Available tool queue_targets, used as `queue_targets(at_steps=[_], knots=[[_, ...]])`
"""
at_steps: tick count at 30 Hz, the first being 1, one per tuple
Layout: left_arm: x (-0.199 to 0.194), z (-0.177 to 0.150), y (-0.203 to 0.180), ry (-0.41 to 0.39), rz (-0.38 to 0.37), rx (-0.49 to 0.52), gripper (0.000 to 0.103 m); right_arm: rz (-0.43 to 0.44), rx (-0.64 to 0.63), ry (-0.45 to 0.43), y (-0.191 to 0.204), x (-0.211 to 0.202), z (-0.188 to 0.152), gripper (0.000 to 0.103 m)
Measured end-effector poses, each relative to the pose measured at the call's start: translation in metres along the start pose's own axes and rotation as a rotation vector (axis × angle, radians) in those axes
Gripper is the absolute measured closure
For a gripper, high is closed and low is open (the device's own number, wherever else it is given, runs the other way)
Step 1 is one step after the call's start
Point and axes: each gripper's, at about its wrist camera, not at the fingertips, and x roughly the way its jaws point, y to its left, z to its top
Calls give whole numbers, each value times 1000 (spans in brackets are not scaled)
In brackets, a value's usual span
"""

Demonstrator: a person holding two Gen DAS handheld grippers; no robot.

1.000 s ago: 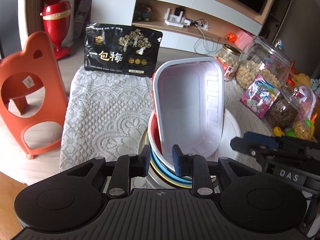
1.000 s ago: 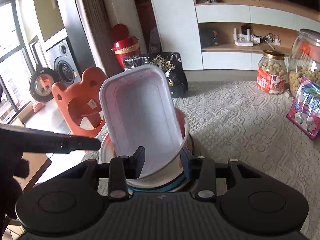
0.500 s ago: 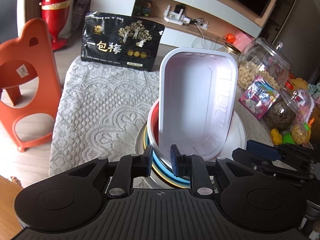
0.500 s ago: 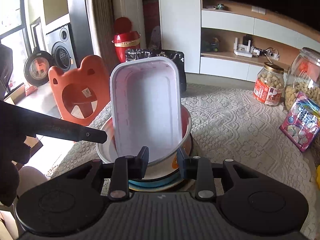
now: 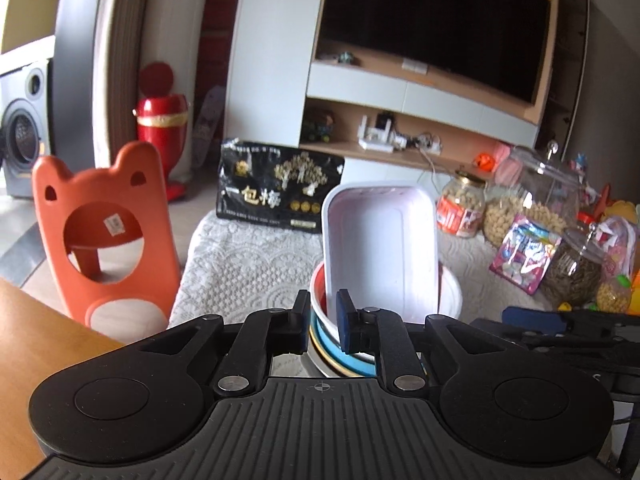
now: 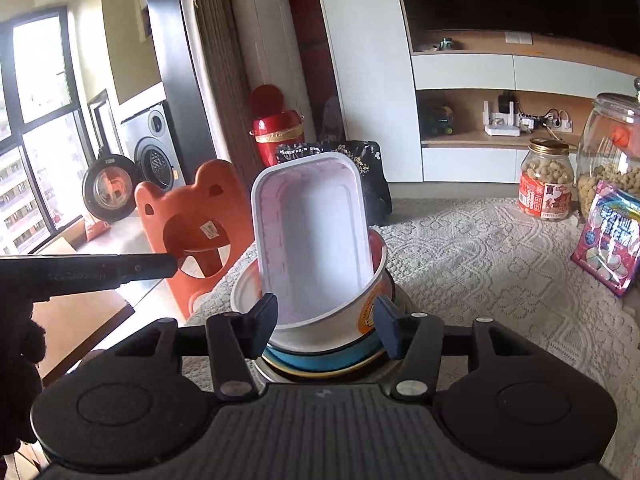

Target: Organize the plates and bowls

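Note:
A stack of bowls (image 5: 448, 300) (image 6: 362, 316) stands on the lace-covered table: a white bowl with a red inside on top of blue and yellow-rimmed ones. A white rectangular tray (image 5: 380, 248) (image 6: 312, 236) stands tilted upright inside the top bowl. My left gripper (image 5: 323, 318) is shut on the near left rim of the white bowl. My right gripper (image 6: 326, 324) is open, its fingers on either side of the stack and clear of the tray's lower edge.
A black snack bag (image 5: 278, 186) stands at the table's far edge. Jars (image 6: 544, 180) and candy packets (image 6: 606, 240) line the right side. An orange bear-shaped stool (image 5: 104, 232) stands on the floor to the left. Lace cloth (image 6: 480, 248) covers the table.
The right gripper's jaws opened and let go of the white tray. The left jaws closed tighter on the bowl rim. Both cameras tilted up and pulled back a little.

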Motion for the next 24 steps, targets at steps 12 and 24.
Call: queue_targets(at_steps=[12, 24], knots=[[-23, -121, -43, 42, -35, -4, 85, -89, 27, -55, 6, -42, -100, 37], [-41, -133, -64, -12, -2, 105, 85, -141, -17, -102, 14, -52, -121, 37]])
